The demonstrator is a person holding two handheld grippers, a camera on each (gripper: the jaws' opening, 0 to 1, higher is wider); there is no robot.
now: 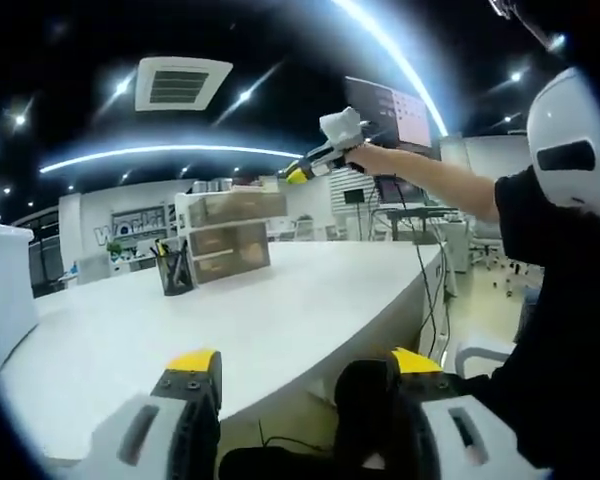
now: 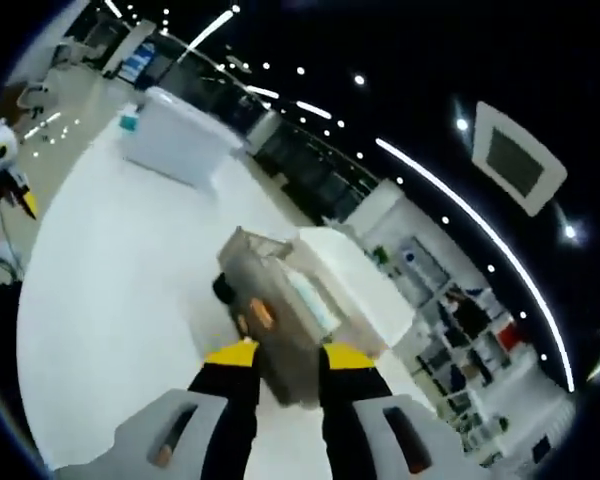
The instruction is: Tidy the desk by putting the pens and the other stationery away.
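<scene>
The left tongs [image 1: 300, 385] are held spread above the near edge of the white worktop [image 1: 280, 320], nothing between them. The right tongs [image 2: 288, 365] are also spread, over the translucent drawer unit [image 2: 280, 310]; contact cannot be judged. In the left gripper view the drawer unit [image 1: 228, 236] stands far on the worktop, with a dark pen holder [image 1: 175, 268] of pens just left of it. A person's arm [image 1: 430, 180] reaches out above the worktop.

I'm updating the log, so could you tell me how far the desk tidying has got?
Pens stand in the black pen holder beside the drawer organiser, and the white desk looks bare, so sorting seems mostly done. The right gripper hovers over the organiser; the left gripper hangs open off the edge.
</scene>
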